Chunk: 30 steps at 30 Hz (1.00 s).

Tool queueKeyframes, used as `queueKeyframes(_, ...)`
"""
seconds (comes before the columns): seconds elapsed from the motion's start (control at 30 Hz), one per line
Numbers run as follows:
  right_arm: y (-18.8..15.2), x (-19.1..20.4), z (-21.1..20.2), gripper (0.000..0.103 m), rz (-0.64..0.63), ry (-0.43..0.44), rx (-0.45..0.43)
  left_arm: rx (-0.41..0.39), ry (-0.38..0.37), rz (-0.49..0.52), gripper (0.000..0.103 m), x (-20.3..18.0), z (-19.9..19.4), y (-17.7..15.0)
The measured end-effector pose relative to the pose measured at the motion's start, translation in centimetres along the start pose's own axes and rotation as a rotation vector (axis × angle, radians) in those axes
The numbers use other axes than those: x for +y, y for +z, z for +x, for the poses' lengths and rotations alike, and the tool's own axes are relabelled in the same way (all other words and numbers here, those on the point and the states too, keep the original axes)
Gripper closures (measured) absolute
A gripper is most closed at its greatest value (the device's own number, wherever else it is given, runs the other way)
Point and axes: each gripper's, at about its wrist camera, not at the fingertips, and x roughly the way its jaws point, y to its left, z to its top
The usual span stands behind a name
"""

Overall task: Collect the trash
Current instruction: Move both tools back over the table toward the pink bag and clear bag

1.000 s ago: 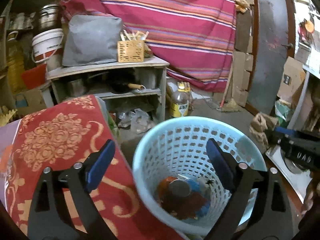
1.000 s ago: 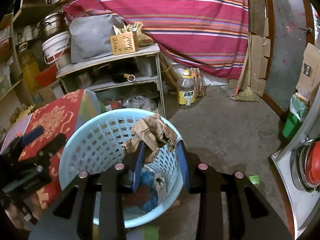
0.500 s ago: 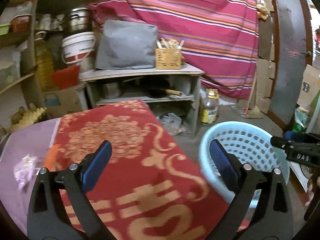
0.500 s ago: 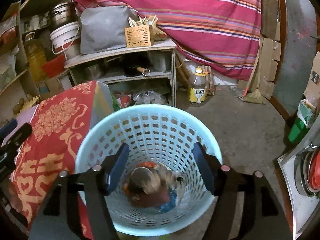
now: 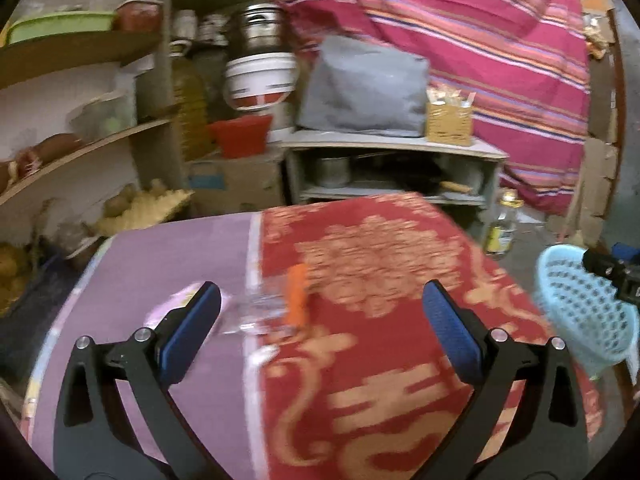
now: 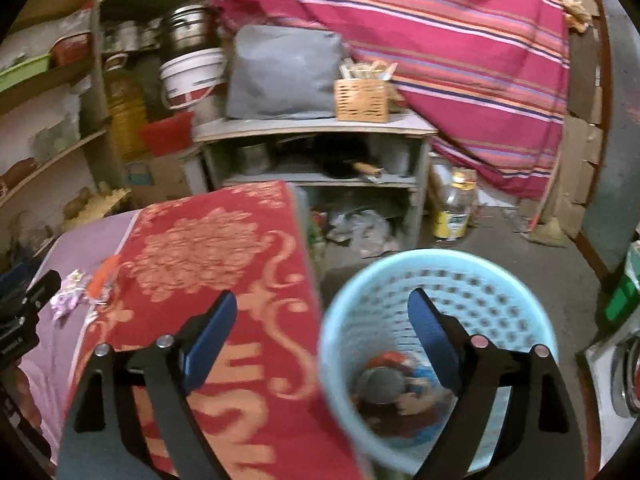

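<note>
On the table, a clear plastic wrapper with an orange strip (image 5: 295,297) lies where the purple cloth (image 5: 160,256) meets the red patterned cloth (image 5: 384,264). A pale pink wrapper (image 5: 176,305) lies just left of it. My left gripper (image 5: 320,296) is open wide above this litter, with nothing between its fingers. My right gripper (image 6: 322,304) hovers over the near rim of the light blue basket (image 6: 400,257), its jaws opening and empty. Trash (image 6: 396,392) lies in the basket's bottom. The pink wrapper (image 6: 70,302) and orange strip (image 6: 100,278) also show in the right wrist view.
A grey shelf unit (image 6: 316,128) with a wicker box (image 6: 362,100) stands behind the table. An oil bottle (image 6: 454,208) is on the floor beside it. Wooden shelves (image 5: 80,148) with buckets and jars fill the left. A striped cloth (image 5: 500,40) hangs at the back.
The right gripper has opened and the crumpled brown paper has dropped into the basket. Both grippers have swung left, the left one from over the basket to over the table.
</note>
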Motion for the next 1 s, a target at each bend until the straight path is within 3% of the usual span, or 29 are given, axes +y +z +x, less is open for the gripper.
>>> queueKeyframes(0.17, -0.1, 4.9, 1.8, 0.017, -0.047, 0.043, 0.019, 0.05, 0.07, -0.022, 0.006, 4.8, 1.1, -1.2)
queueKeyframes(0.33, -0.3, 8.3, 3.3, 0.017, -0.073, 0.084, 0.044, 0.092, 0.097, -0.101, 0.006, 9.6, 2.6, -2.9)
queueKeyframes(0.47, -0.4, 10.3, 4.5, 0.017, -0.088, 0.096, 0.059, 0.128, 0.124, -0.107, 0.006, 11.6, 4.0, -4.3)
queueKeyframes(0.6, -0.3, 12.0, 5.9, 0.017, -0.094, 0.106, 0.08, 0.152, 0.134, -0.106, 0.006, 13.0, 5.3, -5.4)
queueKeyframes(0.7, -0.3, 13.1, 6.8, 0.017, -0.124, 0.102, 0.086, 0.195, 0.086, -0.154, 0.007, 14.3, 6.3, -5.6)
queueKeyframes(0.83, -0.5, 14.2, 7.7, 0.017, -0.174, 0.075, 0.094, 0.212, 0.043, -0.206, 0.015, 15.6, 7.3, -5.6)
queueKeyframes(1.0, -0.5, 15.0, 8.5, 0.017, -0.197, 0.064, 0.108, 0.277, 0.011, -0.213, 0.039, 15.8, 9.2, -5.5)
